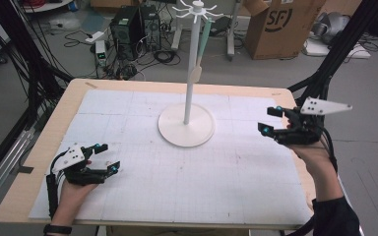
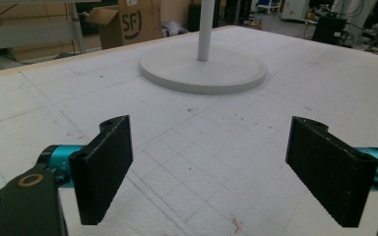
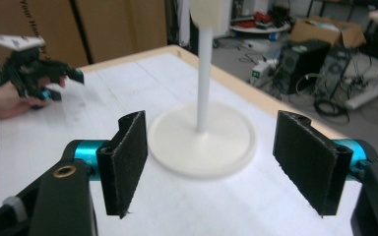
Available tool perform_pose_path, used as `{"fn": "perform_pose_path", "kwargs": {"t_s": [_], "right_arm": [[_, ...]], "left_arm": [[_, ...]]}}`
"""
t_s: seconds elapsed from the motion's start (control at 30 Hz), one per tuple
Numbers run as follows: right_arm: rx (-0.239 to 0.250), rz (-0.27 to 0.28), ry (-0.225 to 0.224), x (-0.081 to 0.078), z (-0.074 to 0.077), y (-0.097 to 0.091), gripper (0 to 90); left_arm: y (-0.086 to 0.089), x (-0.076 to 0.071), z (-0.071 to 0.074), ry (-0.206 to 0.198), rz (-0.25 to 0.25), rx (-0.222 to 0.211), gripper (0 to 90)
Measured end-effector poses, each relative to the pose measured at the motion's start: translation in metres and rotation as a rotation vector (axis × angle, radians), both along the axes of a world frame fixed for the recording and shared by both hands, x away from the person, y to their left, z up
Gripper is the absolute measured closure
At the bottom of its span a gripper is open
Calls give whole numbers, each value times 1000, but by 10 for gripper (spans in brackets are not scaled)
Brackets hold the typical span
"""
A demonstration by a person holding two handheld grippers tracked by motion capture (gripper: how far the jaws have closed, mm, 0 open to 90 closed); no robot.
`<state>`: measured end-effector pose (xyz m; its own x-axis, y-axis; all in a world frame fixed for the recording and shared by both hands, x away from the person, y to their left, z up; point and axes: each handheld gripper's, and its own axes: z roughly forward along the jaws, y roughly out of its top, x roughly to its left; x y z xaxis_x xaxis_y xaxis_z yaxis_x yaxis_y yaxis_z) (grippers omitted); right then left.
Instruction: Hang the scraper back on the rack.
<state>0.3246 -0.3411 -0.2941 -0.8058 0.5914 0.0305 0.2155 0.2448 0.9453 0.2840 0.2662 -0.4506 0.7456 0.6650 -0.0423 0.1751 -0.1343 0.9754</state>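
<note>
A white stand with a round base and a tall pole rises from the middle of the table; hooks spread at its top and a pale green and tan utensil hangs from one. My left gripper rests open near the table's front left, jaws wide apart and empty. In the left gripper view the stand's base lies ahead of the open left gripper. My right gripper hovers open at the right edge, pointing toward the stand. The right gripper frames the base between its jaws.
A white gridded mat covers the wooden table. Behind the table the floor holds computer towers, cables and a cardboard box. Black frame legs stand at both sides. The left hand and its gripper appear far off in the right gripper view.
</note>
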Motion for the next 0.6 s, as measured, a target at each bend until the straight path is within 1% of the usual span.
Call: {"fn": "perform_pose_path", "kwargs": {"t_s": [0.1,0.17,0.27,0.3,0.43,0.5,0.53,0.6], "right_arm": [[-2,-32,12,-9,-27,-7,222],[19,-29,27,-15,-43,-11,222],[27,-49,34,-24,-64,-14,205],[26,-55,42,-26,-71,-14,187],[23,-78,45,-36,-94,-14,182],[39,-85,66,-39,-105,-13,178],[43,-85,65,-40,-110,-13,178],[40,-91,76,-42,-119,-13,172]], "left_arm": [[0,0,0,-2,-3,5,184],[0,0,0,0,-4,-1,184],[0,0,0,1,-3,0,184],[0,0,0,-1,-2,-3,183],[0,0,0,1,-1,-3,183],[0,0,0,0,0,-3,183],[0,0,0,0,-1,-3,183],[0,0,0,0,1,-4,182]]}}
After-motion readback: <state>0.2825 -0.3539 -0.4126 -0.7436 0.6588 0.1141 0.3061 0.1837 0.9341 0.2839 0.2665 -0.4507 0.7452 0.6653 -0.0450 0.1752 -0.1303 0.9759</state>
